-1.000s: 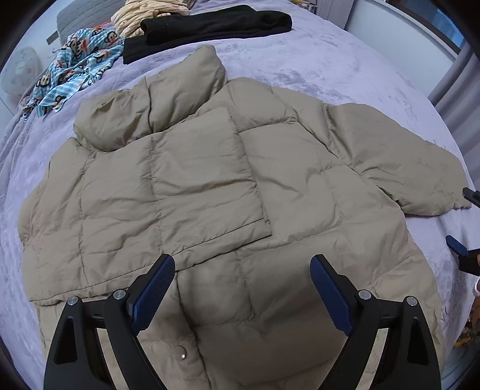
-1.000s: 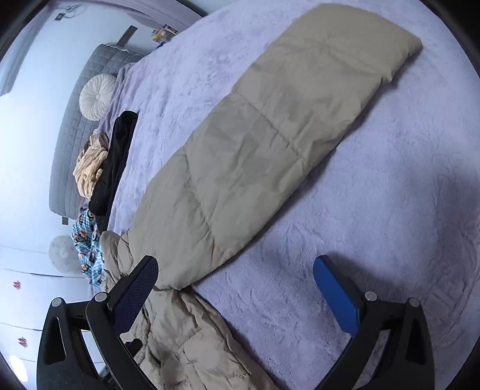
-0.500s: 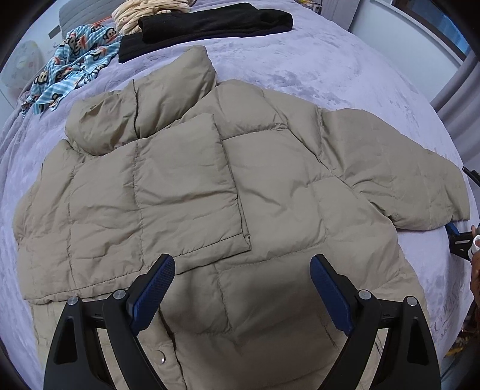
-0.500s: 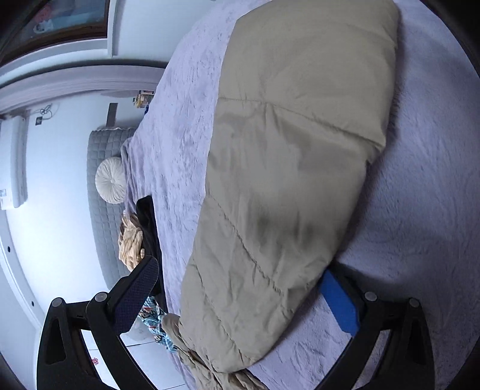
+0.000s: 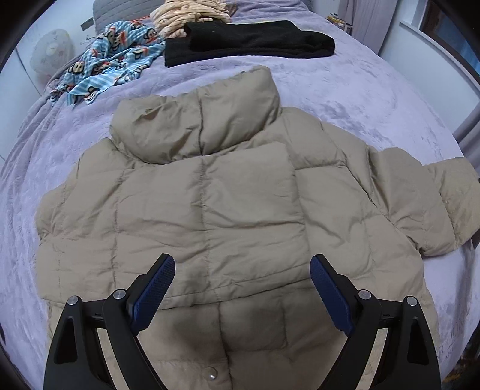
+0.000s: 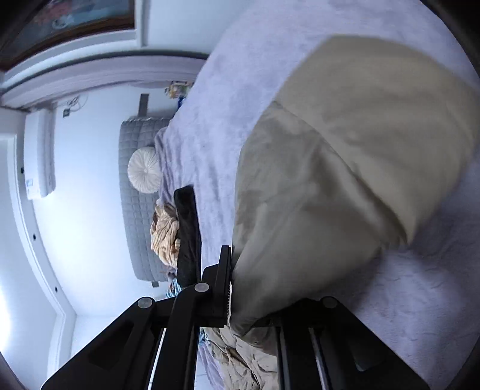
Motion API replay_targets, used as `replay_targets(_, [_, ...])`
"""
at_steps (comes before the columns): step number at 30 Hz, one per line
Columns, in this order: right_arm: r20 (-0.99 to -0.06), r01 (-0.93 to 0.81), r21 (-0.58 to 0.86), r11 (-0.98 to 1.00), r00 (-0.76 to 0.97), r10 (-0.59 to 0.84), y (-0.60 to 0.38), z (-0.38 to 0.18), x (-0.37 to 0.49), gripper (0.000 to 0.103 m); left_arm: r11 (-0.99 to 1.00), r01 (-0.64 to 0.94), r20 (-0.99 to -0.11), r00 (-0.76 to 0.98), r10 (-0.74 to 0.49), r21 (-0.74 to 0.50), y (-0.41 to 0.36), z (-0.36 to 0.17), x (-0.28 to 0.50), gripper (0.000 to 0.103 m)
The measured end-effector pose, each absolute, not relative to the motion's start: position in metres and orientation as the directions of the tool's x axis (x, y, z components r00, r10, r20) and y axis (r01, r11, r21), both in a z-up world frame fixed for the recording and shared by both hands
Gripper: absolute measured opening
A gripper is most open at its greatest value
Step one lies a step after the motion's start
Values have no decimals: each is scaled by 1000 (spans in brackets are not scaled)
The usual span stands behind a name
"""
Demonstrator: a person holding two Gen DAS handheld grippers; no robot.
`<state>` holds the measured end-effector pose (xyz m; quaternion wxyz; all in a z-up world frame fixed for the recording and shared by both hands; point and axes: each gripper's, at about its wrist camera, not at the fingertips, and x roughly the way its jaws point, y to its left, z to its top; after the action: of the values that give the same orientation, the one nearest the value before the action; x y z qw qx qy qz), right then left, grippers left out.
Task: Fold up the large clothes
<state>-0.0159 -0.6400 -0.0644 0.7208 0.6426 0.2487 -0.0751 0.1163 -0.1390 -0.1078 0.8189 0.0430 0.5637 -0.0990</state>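
A beige puffer jacket (image 5: 228, 216) is lying spread flat on the lavender bedspread (image 5: 345, 90), collar pointing toward the head of the bed, with one sleeve already folded across its front. The left gripper (image 5: 242, 285) is hovering over the jacket's lower front with its blue-padded jaws standing wide apart and nothing between them. The right gripper (image 6: 231, 282) has just been closing, and its jaws are now clamping the jacket's other sleeve (image 6: 345, 180) near the cuff, though that view is blurred and the exact pinch point is probably hidden under the fabric. The sleeve is bulging up in front of the right wrist camera. Farther up the bed a black garment (image 5: 249, 42), a cream striped garment (image 5: 186, 12) and a blue monkey-print cloth (image 5: 111, 69) are sitting near a round white cushion (image 6: 144, 171).
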Motion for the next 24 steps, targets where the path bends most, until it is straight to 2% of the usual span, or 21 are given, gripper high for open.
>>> replay_targets(6, [-463, 271, 841, 468, 810, 361, -560, -1, 67, 9, 989, 148, -924, 374, -79, -25, -101, -103, 129, 92])
replay_targets(12, [-541, 26, 693, 721, 679, 496, -422, 29, 129, 9, 997, 67, -922, 383, -46, -22, -54, -104, 135, 92])
replay_targets(18, [-684, -83, 589, 804, 478, 551, -297, -29, 148, 9, 1000, 0, -929, 370, -11, -12, -10, -118, 134, 92])
replay_targets(24, [-788, -13, 535, 845, 352, 505, -266, -98, 123, 9, 1000, -18, -931, 364, -6, -14, 16, -131, 133, 92])
